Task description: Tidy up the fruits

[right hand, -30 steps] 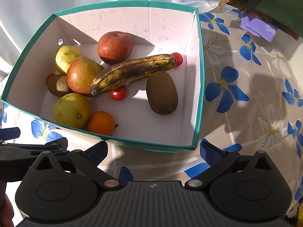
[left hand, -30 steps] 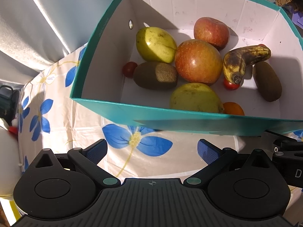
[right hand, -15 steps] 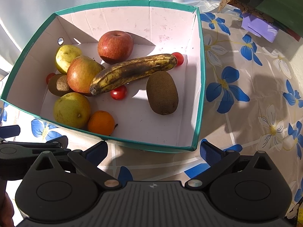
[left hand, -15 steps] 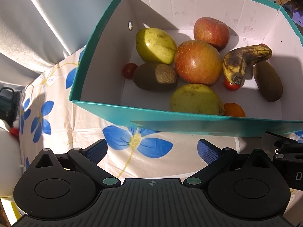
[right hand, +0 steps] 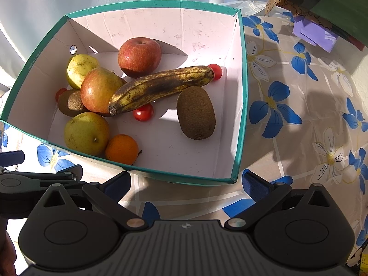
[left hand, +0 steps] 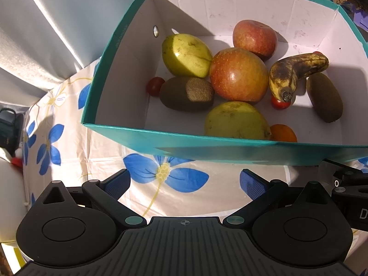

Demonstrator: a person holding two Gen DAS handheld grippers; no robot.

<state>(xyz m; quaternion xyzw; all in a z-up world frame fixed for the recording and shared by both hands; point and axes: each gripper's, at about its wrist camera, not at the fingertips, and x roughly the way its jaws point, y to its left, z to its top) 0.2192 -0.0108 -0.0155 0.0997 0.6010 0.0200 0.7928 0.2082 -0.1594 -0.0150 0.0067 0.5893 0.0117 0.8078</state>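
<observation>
A teal box with white inside (left hand: 207,148) (right hand: 239,124) holds the fruit: two apples (left hand: 239,74) (right hand: 139,56), two pears (left hand: 185,55) (right hand: 86,133), a spotted banana (left hand: 296,71) (right hand: 161,85), two kiwis (left hand: 186,93) (right hand: 195,112), an orange (right hand: 122,149) and three cherry tomatoes (right hand: 143,112). My left gripper (left hand: 185,181) is open and empty, just in front of the box's near wall. My right gripper (right hand: 186,182) is open and empty at the box's near right corner. The left gripper also shows in the right wrist view (right hand: 43,173).
The table has a white cloth with blue flowers (right hand: 299,105). A grey curtain (left hand: 57,23) hangs behind the box. A purple box (right hand: 315,34) and dark green packaging (right hand: 333,4) stand at the far right. A dark object (left hand: 10,128) sits at the left edge.
Both grippers have hardly moved; the views shift only very slightly. The fruit in the box has not moved.
</observation>
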